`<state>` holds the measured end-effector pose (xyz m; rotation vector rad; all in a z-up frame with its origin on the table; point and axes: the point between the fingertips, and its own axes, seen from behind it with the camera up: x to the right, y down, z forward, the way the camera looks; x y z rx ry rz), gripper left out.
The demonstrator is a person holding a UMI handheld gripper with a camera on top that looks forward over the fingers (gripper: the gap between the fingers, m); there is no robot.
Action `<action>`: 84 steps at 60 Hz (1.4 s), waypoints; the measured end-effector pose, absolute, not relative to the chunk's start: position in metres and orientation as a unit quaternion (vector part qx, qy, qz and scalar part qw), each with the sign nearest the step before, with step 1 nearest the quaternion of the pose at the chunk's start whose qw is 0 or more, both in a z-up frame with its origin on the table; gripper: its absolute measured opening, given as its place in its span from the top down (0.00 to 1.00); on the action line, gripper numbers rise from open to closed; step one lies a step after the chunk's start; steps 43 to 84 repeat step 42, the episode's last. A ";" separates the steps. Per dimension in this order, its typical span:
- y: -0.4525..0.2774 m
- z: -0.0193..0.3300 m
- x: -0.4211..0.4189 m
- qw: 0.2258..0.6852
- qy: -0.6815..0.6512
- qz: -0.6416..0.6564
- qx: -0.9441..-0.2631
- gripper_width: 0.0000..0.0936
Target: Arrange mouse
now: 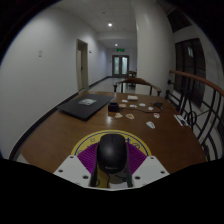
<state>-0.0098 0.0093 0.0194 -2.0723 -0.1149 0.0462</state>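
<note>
a dark computer mouse sits between the 2 fingers of the handheld gripper, at the near end of a long brown wooden table. the purple pads on the fingers' inner faces curve around the mouse on both sides, and a yellow ring shows just behind it, arching over its far edge. whether the pads actually press on the mouse or merely flank it cannot be told from this view; the white finger bodies spread out to either side below.

beyond the fingers, the tabletop runs away toward a corridor. a flat dark laptop, closed or nearly so, lies on the table's left part, well apart from the mouse. a small dark object stands near the table's middle, and several small white items are scattered around it and toward the right side; they are too small to identify. dark chairs line the table's right side, beside a wooden handrail that curves along a dark window wall. pale walls, a door on the left and glazed double doors close the corridor at the far end, under ceiling lights.
</note>
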 end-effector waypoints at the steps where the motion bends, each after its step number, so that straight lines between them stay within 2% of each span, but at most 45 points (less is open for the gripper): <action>1: 0.010 0.017 -0.009 0.506 -0.045 0.017 -0.861 0.57; 7: 0.007 -0.001 -0.009 0.485 -0.029 0.021 -0.874 0.56; 10: 0.003 -0.014 -0.010 0.468 -0.027 0.023 -0.883 0.52; 12: 0.007 -0.011 -0.009 0.478 -0.029 0.021 -0.878 0.51; 17: 0.005 -0.014 -0.008 0.468 -0.036 0.022 -0.883 0.46; 26: -0.020 -0.004 -0.014 0.436 -0.098 0.052 -0.893 0.08; 42: -0.072 0.042 0.056 0.441 -0.121 0.066 -0.887 0.09; 84: -0.072 0.042 0.056 0.441 -0.121 0.066 -0.887 0.09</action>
